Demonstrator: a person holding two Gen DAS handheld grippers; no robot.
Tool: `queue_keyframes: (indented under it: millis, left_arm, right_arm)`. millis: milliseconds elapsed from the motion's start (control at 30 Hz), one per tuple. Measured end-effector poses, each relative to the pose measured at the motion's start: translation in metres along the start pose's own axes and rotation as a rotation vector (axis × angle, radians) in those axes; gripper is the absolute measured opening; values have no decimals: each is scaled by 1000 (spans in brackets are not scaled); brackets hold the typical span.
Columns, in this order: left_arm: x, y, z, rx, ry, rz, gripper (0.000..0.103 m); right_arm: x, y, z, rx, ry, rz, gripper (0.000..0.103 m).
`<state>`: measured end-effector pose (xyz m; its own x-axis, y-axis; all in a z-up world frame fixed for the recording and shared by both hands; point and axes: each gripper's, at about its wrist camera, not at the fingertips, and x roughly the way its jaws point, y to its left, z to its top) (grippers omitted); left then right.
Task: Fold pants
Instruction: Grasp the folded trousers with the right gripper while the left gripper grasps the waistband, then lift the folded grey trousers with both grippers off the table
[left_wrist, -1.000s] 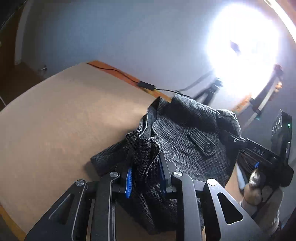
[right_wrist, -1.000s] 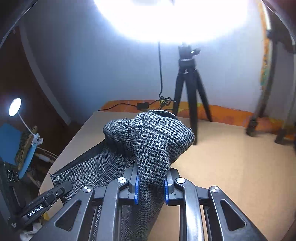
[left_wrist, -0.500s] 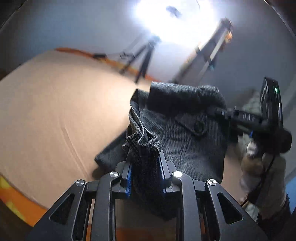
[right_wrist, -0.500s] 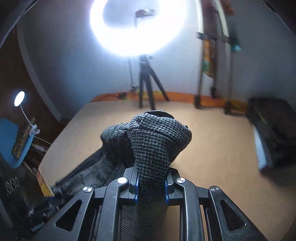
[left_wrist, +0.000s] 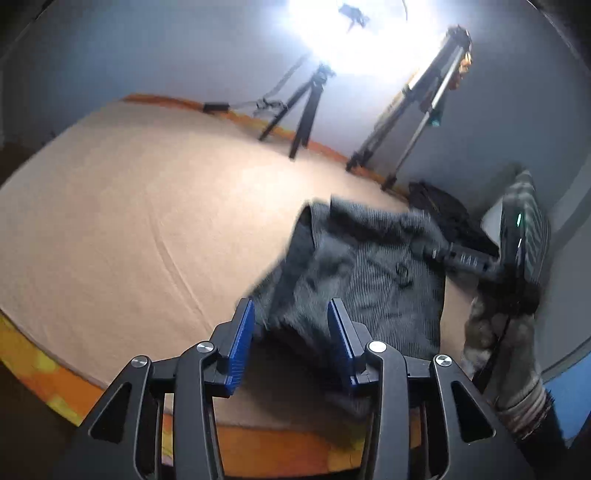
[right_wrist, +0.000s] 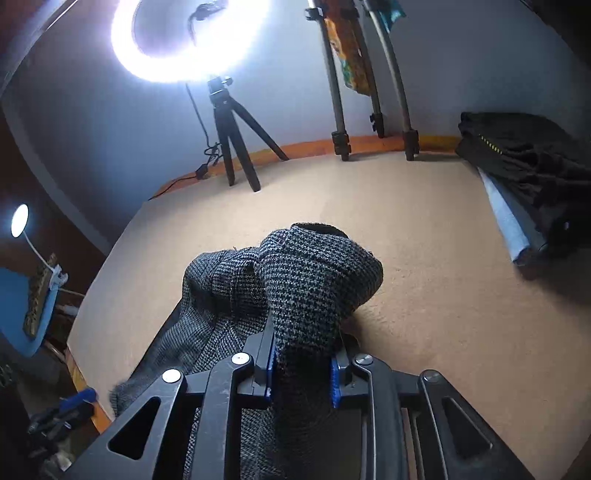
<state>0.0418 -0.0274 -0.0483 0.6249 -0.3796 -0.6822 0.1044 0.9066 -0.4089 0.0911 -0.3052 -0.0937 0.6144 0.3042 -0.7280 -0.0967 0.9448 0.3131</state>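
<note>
Already the left tongs (left_wrist: 291, 334) have been spreading off the pants (left_wrist: 354, 280) heaped at the bench (left_wrist: 129, 221) edge, so if the right tongs (right_wrist: 302, 363), clenched on cloth, tug, the fold could slide apart.
</note>
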Motion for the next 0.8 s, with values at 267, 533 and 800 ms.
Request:
queue_keyframes:
  millis: [267, 533, 800]
  left_arm:
    - [51, -12, 41, 46, 160, -102, 66]
    - [105, -10, 44, 81, 329, -134, 66]
    - [128, -1, 24, 102, 367, -104, 68]
  right_arm:
    - [4, -13, -7, 30, 30, 3, 50]
    - [-7, -27, -30, 68, 77, 62, 67]
    - [1, -30, -50, 138, 159, 162, 67]
